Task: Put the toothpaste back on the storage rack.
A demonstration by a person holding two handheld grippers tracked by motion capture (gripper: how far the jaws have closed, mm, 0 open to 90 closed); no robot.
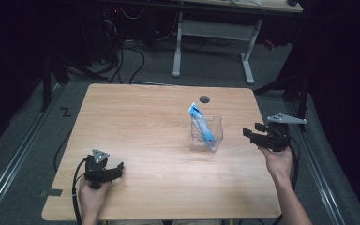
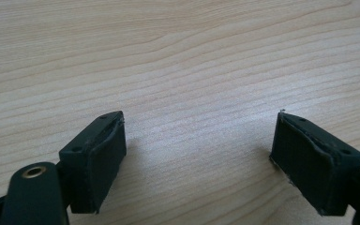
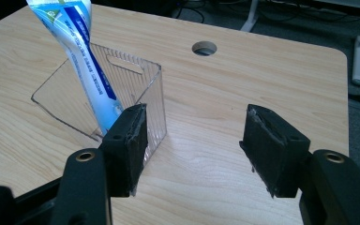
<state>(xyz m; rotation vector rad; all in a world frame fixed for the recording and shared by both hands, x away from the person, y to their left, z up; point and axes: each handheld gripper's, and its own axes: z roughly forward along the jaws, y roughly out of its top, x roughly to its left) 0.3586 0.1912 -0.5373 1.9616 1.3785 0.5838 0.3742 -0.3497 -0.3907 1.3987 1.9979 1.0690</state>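
A clear plastic box stands right of the table's middle. A blue and white tube leans inside it, its flat end sticking up above the rim. My right gripper hovers open just right of the box, with nothing between its jaws. My left gripper rests low over the bare wood near the front left corner, open and empty.
The wooden table has a round cable hole near its far edge. Beyond it stand a white desk frame and cables on the grey floor. The table's right edge lies close to my right hand.
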